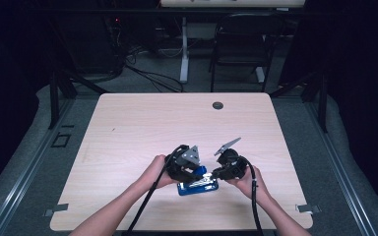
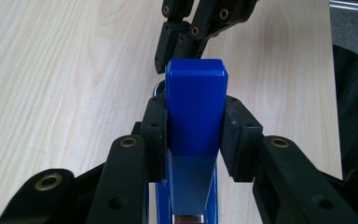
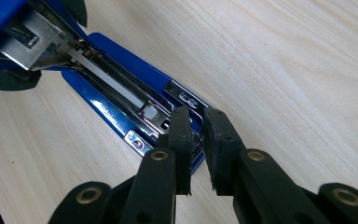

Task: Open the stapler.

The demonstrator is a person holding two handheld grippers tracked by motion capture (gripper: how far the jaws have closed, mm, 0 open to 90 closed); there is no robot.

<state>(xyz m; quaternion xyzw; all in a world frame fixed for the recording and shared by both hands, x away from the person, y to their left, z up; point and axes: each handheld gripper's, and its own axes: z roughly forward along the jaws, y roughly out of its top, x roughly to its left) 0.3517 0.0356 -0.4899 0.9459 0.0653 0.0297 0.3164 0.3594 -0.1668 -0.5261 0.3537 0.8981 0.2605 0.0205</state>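
Stapler held open on the table, ready for work in the magazine

My left gripper [image 2: 193, 140] is clenched on the glossy blue plastic top arm of the stapler [image 2: 196, 107], one pad on each side, keeping it swung up off its base; I should hold that grip firm and level so the arm cannot snap down. The stapler's blue base [image 3: 116, 116] lies flat on the pale wooden table [image 1: 142, 123], near my edge, between my hands. My right gripper [image 3: 193, 140] has its jaws nearly together at the front end of the shiny metal staple channel [image 3: 107, 84]; whether they pinch the rail or only touch it I cannot tell. I judge it best to work straight along the channel, without twisting the base.
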